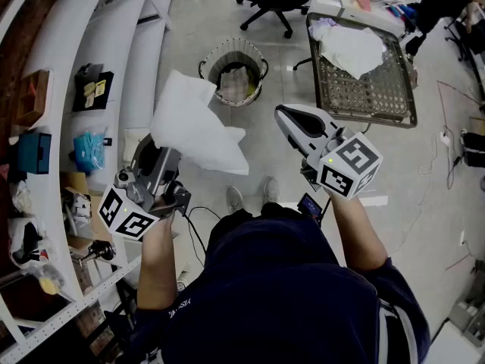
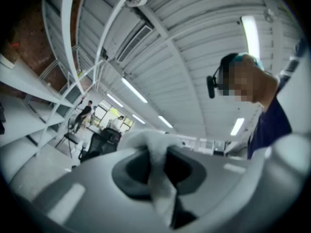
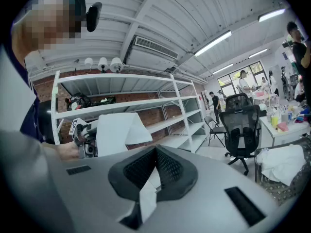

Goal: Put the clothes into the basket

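Short of the round basket point(image 1: 236, 70) on the floor, my left gripper point(image 1: 161, 152) held a white cloth point(image 1: 193, 123) up in the air, fingers clamped on its edge. Also short of that basket, my right gripper point(image 1: 284, 116) had its fingers closed together, empty.

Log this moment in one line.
left gripper: shut on white cloth, held up | right gripper: shut, clear of cloth | basket: on floor ahead, held cloth not yet in
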A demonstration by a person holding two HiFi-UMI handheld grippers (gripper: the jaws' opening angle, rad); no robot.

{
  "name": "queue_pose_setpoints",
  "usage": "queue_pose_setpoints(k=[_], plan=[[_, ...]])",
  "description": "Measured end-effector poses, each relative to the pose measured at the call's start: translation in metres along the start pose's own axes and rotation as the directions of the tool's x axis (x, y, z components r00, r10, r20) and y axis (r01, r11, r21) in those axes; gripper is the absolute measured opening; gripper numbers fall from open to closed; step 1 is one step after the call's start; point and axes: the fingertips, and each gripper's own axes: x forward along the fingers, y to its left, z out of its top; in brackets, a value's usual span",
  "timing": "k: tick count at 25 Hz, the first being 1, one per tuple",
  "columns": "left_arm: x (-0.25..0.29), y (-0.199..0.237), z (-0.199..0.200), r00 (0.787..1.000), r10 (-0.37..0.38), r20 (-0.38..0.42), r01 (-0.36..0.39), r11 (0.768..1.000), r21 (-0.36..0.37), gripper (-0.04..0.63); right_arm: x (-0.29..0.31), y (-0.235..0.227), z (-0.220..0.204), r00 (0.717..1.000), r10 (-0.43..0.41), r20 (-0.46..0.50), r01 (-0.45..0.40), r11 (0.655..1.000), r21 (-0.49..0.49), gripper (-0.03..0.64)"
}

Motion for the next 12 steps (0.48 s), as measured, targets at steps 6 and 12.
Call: queue_pose_setpoints(k=[6, 12], plan=[[-0.0026, -0.0002, -0.002, 1.0, -0.001, -0.002, 0.001, 1.0, -0.004, 0.051, 0.0026, 0.004, -0.0013, 1.0, 0.005, -0.003, -0.005, 1.0, 0.001, 0.008], [-0.0005, -0.0018, -0.0053, 1.0, 0.008, -0.013, -0.008, 1.0, 0.007, 0.051, 0.0027, 0.0054, -0.0032, 1.0, 0.017, -0.011, -0.017, 1.0, 0.005, 0.008]])
